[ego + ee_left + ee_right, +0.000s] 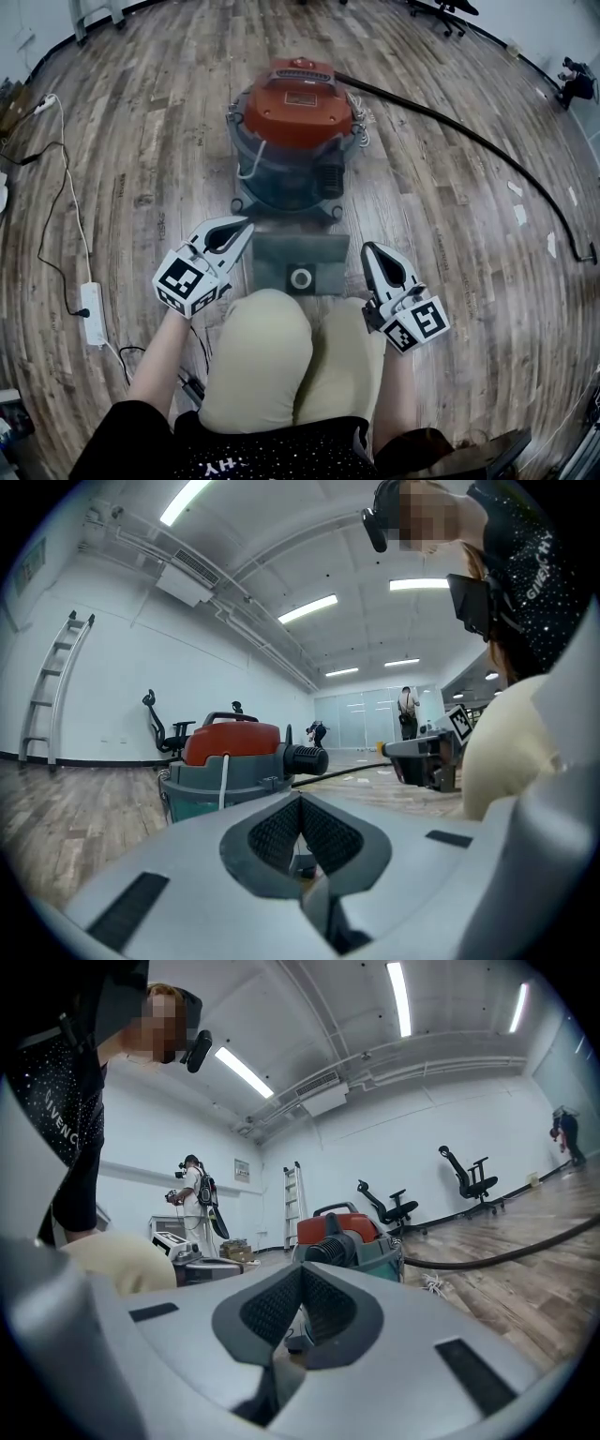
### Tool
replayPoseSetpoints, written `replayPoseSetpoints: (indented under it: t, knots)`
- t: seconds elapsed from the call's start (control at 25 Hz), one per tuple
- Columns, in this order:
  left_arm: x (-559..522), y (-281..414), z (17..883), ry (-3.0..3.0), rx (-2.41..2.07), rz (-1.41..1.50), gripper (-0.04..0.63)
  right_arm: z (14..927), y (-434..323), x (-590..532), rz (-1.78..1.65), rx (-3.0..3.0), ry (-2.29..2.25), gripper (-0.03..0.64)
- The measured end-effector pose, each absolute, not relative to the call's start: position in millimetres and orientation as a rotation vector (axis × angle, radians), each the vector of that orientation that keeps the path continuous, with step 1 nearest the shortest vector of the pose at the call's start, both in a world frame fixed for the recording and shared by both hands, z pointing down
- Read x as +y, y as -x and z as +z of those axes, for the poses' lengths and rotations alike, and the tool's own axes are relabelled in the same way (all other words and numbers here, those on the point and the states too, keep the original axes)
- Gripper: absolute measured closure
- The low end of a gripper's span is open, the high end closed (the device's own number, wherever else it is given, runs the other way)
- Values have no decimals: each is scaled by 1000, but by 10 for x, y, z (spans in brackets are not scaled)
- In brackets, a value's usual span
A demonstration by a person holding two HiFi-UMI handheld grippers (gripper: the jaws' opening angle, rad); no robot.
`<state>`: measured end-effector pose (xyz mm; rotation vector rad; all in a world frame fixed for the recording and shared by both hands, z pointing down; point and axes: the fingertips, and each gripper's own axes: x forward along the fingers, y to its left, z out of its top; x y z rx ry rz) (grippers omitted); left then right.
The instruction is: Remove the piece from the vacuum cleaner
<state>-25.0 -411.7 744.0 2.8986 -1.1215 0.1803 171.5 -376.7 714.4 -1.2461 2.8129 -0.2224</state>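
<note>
The vacuum cleaner (298, 131) has a red lid and a grey-green drum and stands on the wood floor ahead of me; it also shows as the vacuum cleaner (234, 757) and the vacuum cleaner (352, 1241). A flat grey piece (300, 262) with a round white ring lies on the floor between the vacuum and my knees. My left gripper (246, 225) hovers at the piece's left edge, its jaws shut and empty. At the piece's right edge my right gripper (367, 248) is also shut on nothing. Both sets of jaws, left gripper (300, 799) and right gripper (302, 1269), point toward the vacuum.
A long black hose (469, 141) runs from the vacuum across the floor to the right. At the left lie a white power strip (93, 314) and its cable (66, 178). My knees (281, 347) fill the near floor. Office chairs and a ladder stand by the far walls.
</note>
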Motion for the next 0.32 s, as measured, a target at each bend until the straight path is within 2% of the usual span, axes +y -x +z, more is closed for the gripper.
replayPoseSetpoints:
  t: [0.32]
  knots:
    - [-4034,163,7457,-2919,-1091,249,586,7130,-1750,-3741,-237,2805,1243,606]
